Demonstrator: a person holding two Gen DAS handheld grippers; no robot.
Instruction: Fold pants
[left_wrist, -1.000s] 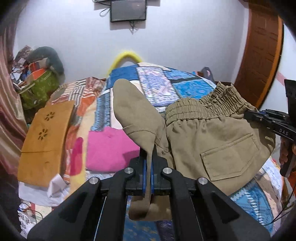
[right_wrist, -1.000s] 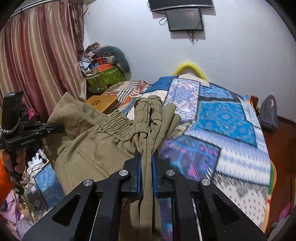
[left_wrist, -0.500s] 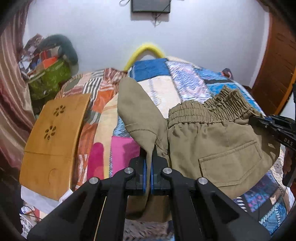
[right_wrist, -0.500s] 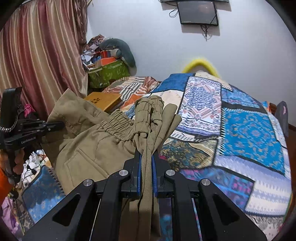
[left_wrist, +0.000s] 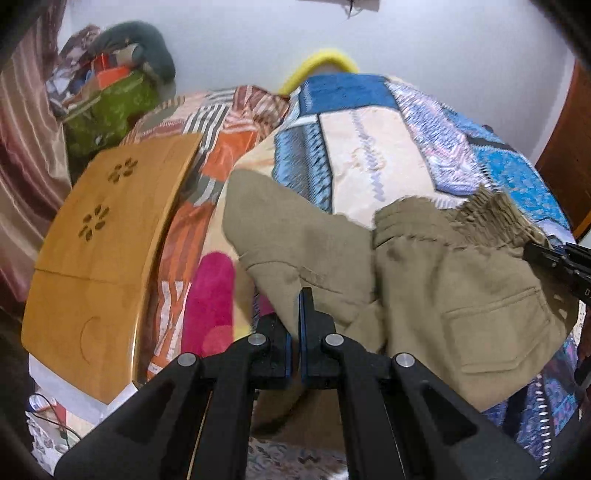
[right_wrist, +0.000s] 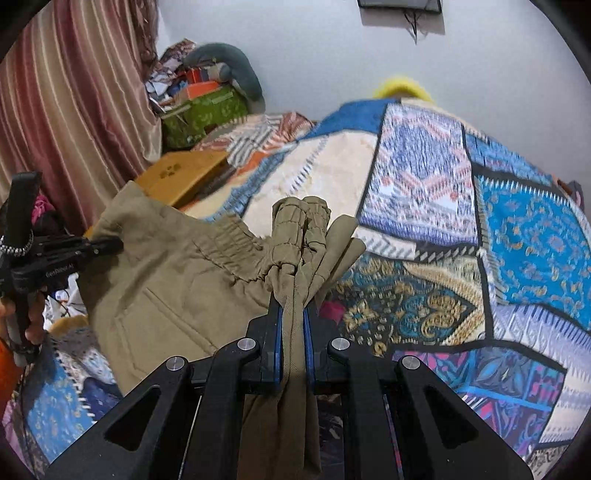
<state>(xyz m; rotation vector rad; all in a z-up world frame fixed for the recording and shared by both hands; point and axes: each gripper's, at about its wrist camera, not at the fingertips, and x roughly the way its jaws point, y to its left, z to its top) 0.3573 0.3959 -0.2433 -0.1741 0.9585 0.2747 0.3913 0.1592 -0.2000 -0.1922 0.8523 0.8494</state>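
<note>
The pants (left_wrist: 461, 295) are olive-khaki cotton with a gathered elastic waistband (right_wrist: 236, 243) and a stitched patch pocket (left_wrist: 495, 332) on the seat. I hold them stretched above the patchwork quilt (right_wrist: 517, 221) near its front edge, the seat panel hanging down toward the quilt's front.

My right gripper (right_wrist: 293, 325) is clamped on a bunched wad of waistband that stands up in folds just past its tips, with more cloth trailing down between the arms. My left gripper (left_wrist: 299, 306) pinches the other side of the pants, fingers together on a thin edge of fabric; a rounded flap rises beyond it over the quilt.

Pale lettering on the left gripper's side, seen from the right wrist camera, is too blurred to read.

Left of the quilt, a wooden board (left_wrist: 107, 243) with flower cut-outs leans against it.
</note>
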